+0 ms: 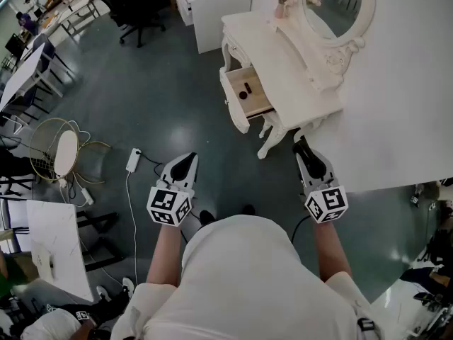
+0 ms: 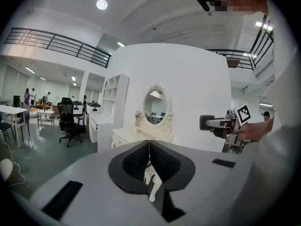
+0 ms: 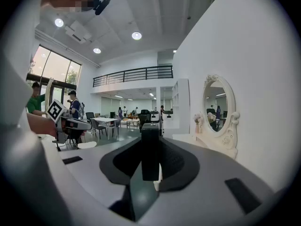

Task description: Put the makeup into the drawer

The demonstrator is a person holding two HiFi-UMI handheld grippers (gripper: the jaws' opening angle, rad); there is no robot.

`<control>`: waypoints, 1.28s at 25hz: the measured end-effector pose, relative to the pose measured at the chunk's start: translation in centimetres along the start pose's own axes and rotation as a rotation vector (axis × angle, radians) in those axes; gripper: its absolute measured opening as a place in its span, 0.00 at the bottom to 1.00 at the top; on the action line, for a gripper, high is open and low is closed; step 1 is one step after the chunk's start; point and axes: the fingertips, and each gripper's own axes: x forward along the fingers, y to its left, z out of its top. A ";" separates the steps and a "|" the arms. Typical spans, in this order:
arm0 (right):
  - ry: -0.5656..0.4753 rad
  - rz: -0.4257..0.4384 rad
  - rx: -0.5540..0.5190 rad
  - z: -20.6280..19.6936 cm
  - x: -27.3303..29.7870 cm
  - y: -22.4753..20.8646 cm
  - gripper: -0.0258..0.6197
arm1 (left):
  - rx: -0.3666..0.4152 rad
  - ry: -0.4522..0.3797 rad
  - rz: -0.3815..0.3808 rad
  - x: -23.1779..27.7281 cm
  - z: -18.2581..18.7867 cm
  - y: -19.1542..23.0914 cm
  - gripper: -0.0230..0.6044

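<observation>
- White carved dressing table point(image 1: 276, 55): its wooden drawer point(image 1: 258, 98) stands open, and we hold the left gripper point(image 1: 185, 160) and the right gripper point(image 1: 303, 146) well apart from it.
- Left gripper view: we see the jaws pressed together.
- Right gripper view: we see the jaws clamped on a black rectangular makeup case point(image 3: 150, 149).

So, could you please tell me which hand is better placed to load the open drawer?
Right: its tongs grip a dark makeup item for the open drawer; the left tongs are shut and empty.

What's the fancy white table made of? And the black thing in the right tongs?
The dressing table looks like painted wood: matte white, carved legs, pale bare wood inside its open drawer. The black makeup case in the right tongs is probably plastic: smooth, boxy.
</observation>
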 end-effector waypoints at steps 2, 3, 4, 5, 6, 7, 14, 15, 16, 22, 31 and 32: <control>-0.001 0.001 0.001 0.0 0.0 -0.2 0.21 | -0.001 0.002 0.002 0.1 -0.1 -0.1 0.06; -0.001 0.002 0.002 0.0 0.0 -0.3 0.21 | -0.002 0.003 0.003 0.2 -0.1 -0.1 0.06; -0.002 0.002 0.002 -0.1 0.0 -0.4 0.21 | -0.003 0.003 0.003 0.3 -0.2 -0.2 0.06; -0.003 0.003 0.003 -0.1 0.0 -0.5 0.21 | -0.004 0.003 0.003 0.4 -0.3 -0.3 0.06; -0.003 0.003 0.002 -0.1 0.0 -0.6 0.21 | -0.005 0.003 0.004 0.5 -0.3 -0.4 0.06; -0.003 0.004 0.002 -0.1 -0.1 -0.6 0.21 | -0.005 0.004 0.004 0.5 -0.4 -0.5 0.06; -0.002 0.020 0.008 -0.2 0.4 -1.4 0.21 | -0.008 0.008 0.012 1.2 -0.3 -0.9 0.06; -0.002 0.024 0.010 -0.2 0.4 -1.5 0.21 | -0.009 0.008 0.014 1.3 -0.3 -1.0 0.06; -0.001 0.027 0.014 -0.3 0.4 -1.7 0.21 | -0.010 0.008 0.017 1.3 -0.3 -1.1 0.06; 0.027 0.044 0.039 -1.1 0.7 -2.9 0.21 | -0.019 0.006 0.045 1.5 -0.4 -1.7 0.06; 0.018 0.126 0.037 -1.2 1.8 -5.2 0.21 | -0.040 -0.003 0.122 2.5 -0.9 -2.9 0.06; 0.018 0.136 0.034 -1.2 1.9 -5.4 0.21 | -0.043 -0.006 0.133 2.5 -1.0 -3.1 0.06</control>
